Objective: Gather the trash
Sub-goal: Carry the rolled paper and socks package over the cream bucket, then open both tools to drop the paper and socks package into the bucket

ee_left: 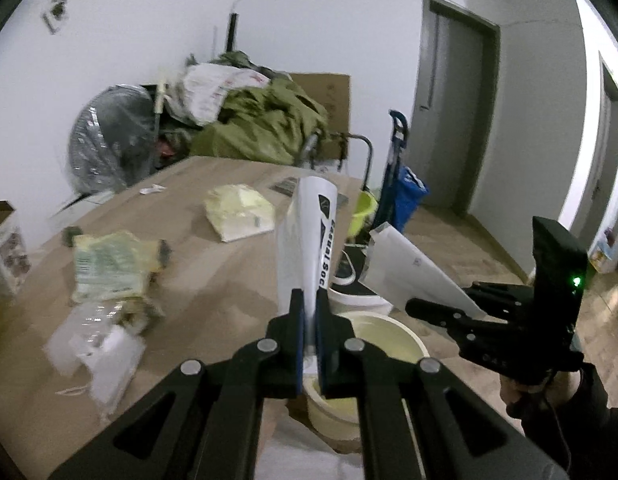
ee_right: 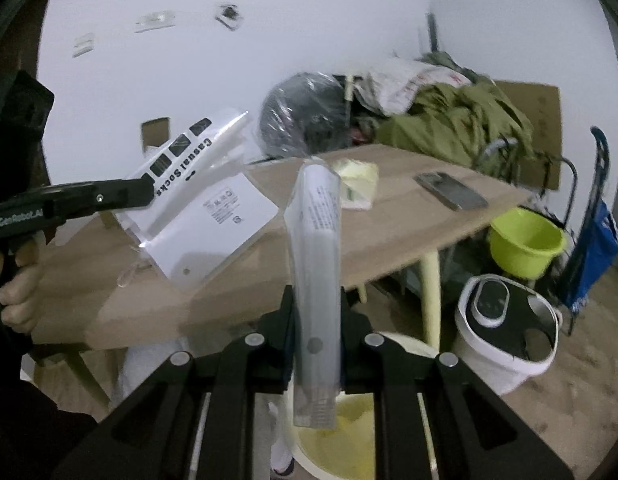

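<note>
My left gripper (ee_left: 309, 300) is shut on a white "Casual Socks" package (ee_left: 309, 232), held upright above a cream bin (ee_left: 385, 344); the package also shows in the right wrist view (ee_right: 189, 160). My right gripper (ee_right: 315, 300) is shut on a clear plastic packet with a white insert (ee_right: 317, 260), above the same bin (ee_right: 349, 444). In the left wrist view the right gripper (ee_left: 441, 312) holds that packet (ee_left: 405, 268) at the right. More trash lies on the wooden table (ee_left: 213, 280): a green-yellow wrapper (ee_left: 113, 268), crumpled clear plastic (ee_left: 93, 344), a pale yellow bag (ee_left: 239, 210).
A white lidded bin (ee_right: 509, 332) and a lime green basin (ee_right: 525, 240) stand on the floor past the table's end. A phone (ee_right: 449, 190) lies on the table. A wrapped fan (ee_left: 109, 140), olive cloth pile (ee_left: 265, 120) and blue trolley (ee_left: 401, 184) stand behind.
</note>
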